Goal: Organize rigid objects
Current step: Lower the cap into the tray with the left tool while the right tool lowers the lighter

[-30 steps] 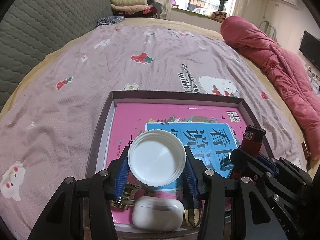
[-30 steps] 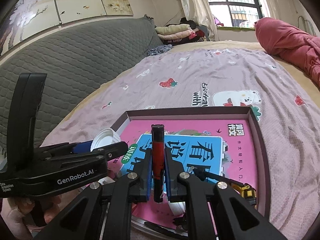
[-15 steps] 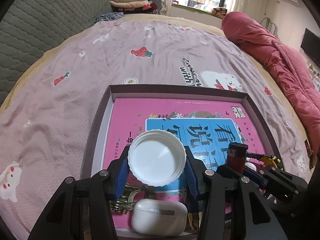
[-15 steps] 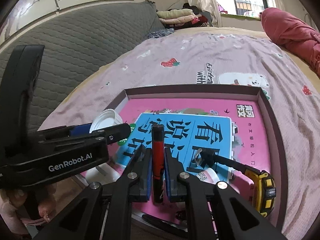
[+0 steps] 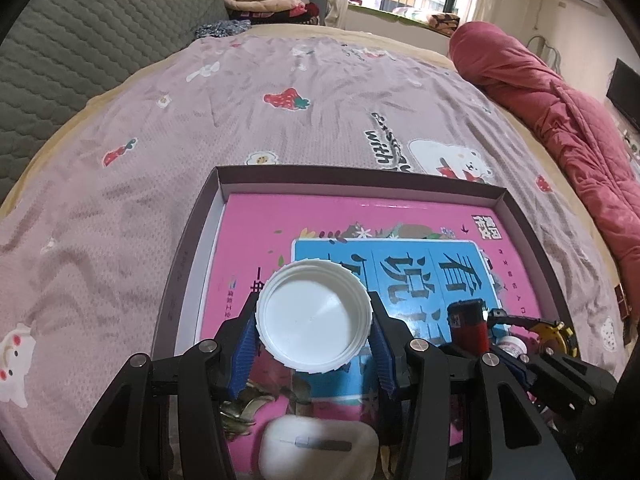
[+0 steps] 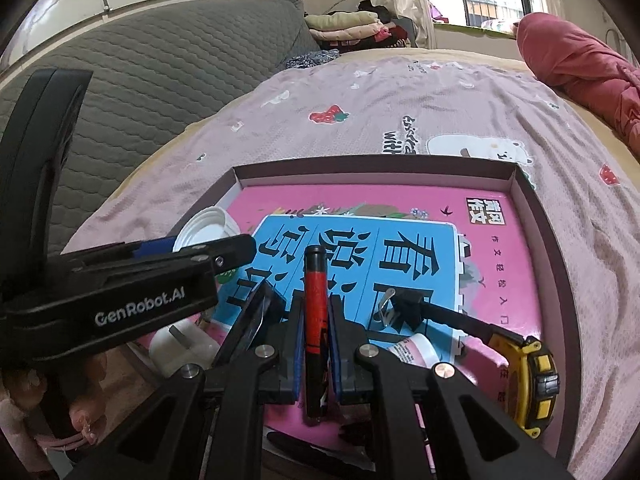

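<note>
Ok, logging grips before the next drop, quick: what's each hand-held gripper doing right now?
Left hand-held gripper: closed on the white lid.
Right hand-held gripper: closed on the red lighter.

The left gripper (image 5: pixel 314 346) and right gripper (image 6: pixel 316 330) sit side by side, angled downward, jaws each clamped on something.

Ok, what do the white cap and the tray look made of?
White cap: probably moulded plastic, matte with a slight sheen, ribbed edge and inner rings. Tray: looks like cardboard, matte dark outside, pale inside, thin folded walls with sharp corners.
</note>
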